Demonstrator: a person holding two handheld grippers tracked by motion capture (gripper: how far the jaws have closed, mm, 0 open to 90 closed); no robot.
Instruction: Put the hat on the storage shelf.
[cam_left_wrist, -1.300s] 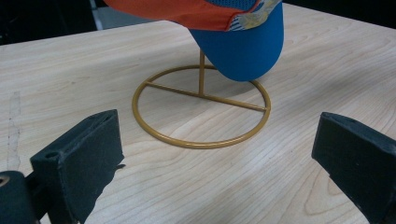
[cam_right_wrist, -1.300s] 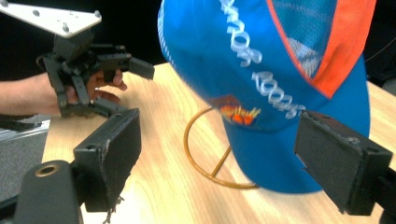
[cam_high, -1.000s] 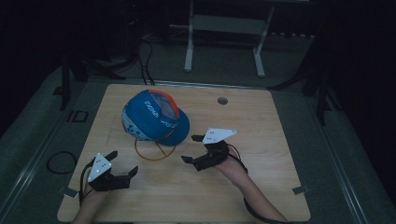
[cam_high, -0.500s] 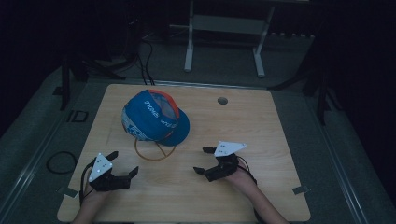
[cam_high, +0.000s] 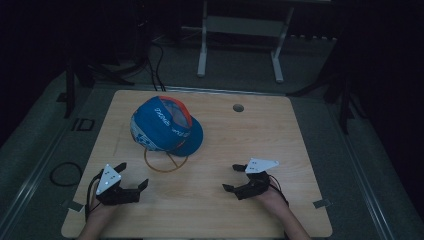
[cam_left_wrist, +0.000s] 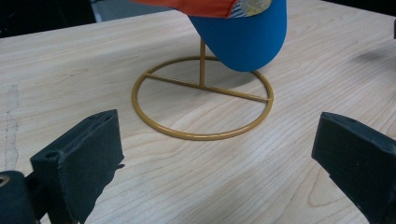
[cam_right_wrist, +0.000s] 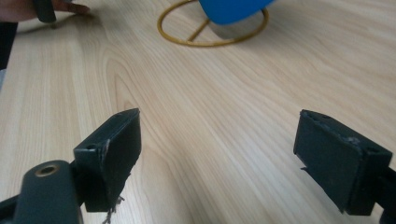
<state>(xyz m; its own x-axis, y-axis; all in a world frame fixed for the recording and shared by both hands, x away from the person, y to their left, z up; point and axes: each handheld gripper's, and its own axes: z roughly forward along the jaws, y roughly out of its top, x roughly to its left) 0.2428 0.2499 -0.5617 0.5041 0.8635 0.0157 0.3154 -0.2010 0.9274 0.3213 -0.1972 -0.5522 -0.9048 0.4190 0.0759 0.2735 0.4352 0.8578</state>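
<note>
Pale wooden rectangular table (cam_high: 280, 140), light grain, small round hole (cam_high: 238, 107) near far edge. Dark floor around it; white metal frame legs (cam_high: 202, 45) beyond far side.

Blue fabric cap with orange panel and white lettering (cam_high: 165, 126) perched on thin yellow-gold wire stand (cam_high: 165, 162): round ring base flat on table, crossbar, upright post. Left of table centre, toward far half. Blue brim overhanging ring in left gripper view (cam_left_wrist: 243, 32); ring (cam_left_wrist: 201, 98) just ahead of jaws there.

Left black two-jaw gripper (cam_high: 134, 175), grey three-cornered plate on top, near left front corner, held low over table. Jaws spread wide, nothing between, pointed toward stand base but apart from it.

Right black two-jaw gripper (cam_high: 233, 178), same plate, near right front, well apart from cap. Jaws spread wide, bare wood between. Stand ring and blue brim far off in right gripper view (cam_right_wrist: 212, 28).
</note>
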